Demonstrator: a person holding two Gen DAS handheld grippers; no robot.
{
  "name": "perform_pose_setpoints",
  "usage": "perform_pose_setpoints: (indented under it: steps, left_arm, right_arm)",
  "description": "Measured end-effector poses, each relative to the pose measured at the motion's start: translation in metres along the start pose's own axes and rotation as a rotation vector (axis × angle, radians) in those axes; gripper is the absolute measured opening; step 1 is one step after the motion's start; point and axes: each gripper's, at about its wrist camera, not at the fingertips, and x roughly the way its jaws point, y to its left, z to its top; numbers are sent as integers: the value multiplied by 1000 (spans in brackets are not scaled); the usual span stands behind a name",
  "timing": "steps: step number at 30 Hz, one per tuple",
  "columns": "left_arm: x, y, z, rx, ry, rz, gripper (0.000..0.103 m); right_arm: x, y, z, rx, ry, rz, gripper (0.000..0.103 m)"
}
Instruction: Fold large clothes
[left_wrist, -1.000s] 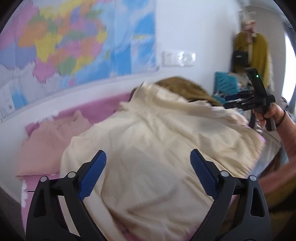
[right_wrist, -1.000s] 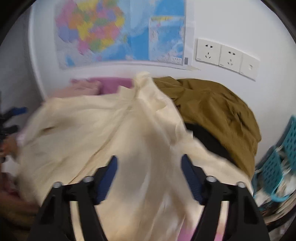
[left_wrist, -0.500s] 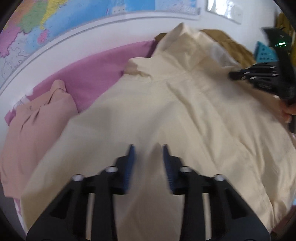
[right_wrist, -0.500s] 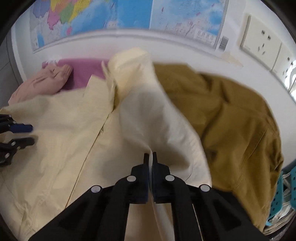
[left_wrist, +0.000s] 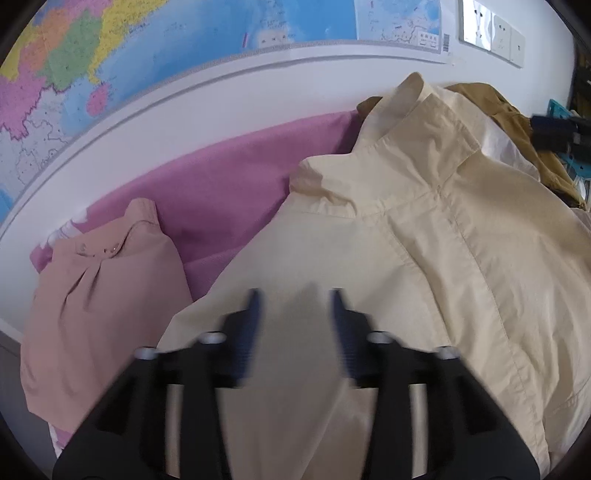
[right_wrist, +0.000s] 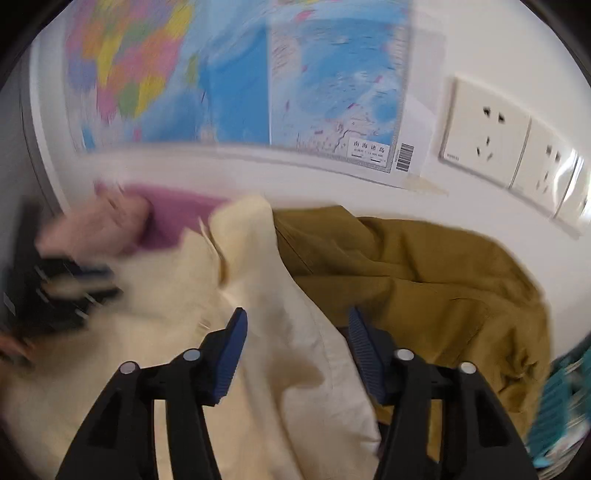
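Left gripper: the jaws stand partly apart and have just been opening. Cream fabric shows between the blue pads, but the pads do not press on it; nothing is gripped. The fingers are motion-blurred at the lower centre of the left wrist view.

Right gripper: the jaws stand partly apart and have just been opening. A fold of cream fabric lies in the gap between the blue pads, and neither pad closes on it. This gripper also shows at the right edge of the left wrist view, dark and blurred.

Cream shirt: it lies spread over the centre and right of the left wrist view, collar toward the upper centre, button placket running diagonally to the lower right. In the right wrist view it fills the lower left and centre, with one raised fold reaching up toward the wall.

Surroundings, outward from the shirt:
- Purple cloth: under the shirt, exposed at centre left.
- Pink garment: folded, on the purple cloth, left of the cream shirt, touching its edge.
- Mustard-brown garment: heaped to the right of the shirt, against the wall.
- Teal basket: at the right edge, beside the brown garment.
- Wall map: across the upper frame.
- Wall sockets: to the right of the map.
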Motion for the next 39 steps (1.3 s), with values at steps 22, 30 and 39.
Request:
perform_pose_setpoints:
  steps: [22, 30, 39]
  left_arm:
    - [-12, -23, 7, 48, -46, -65, 65]
    - [-56, -87, 10, 143, -114, -239, 72]
    - [-60, -151, 11, 214, -100, -329, 73]
  right_arm:
    - [-55, -70, -49, 310, -58, -23, 67]
    - [-157, -146, -245, 799, -38, 79, 74]
    - [-158, -156, -373, 1198, -123, 356, 74]
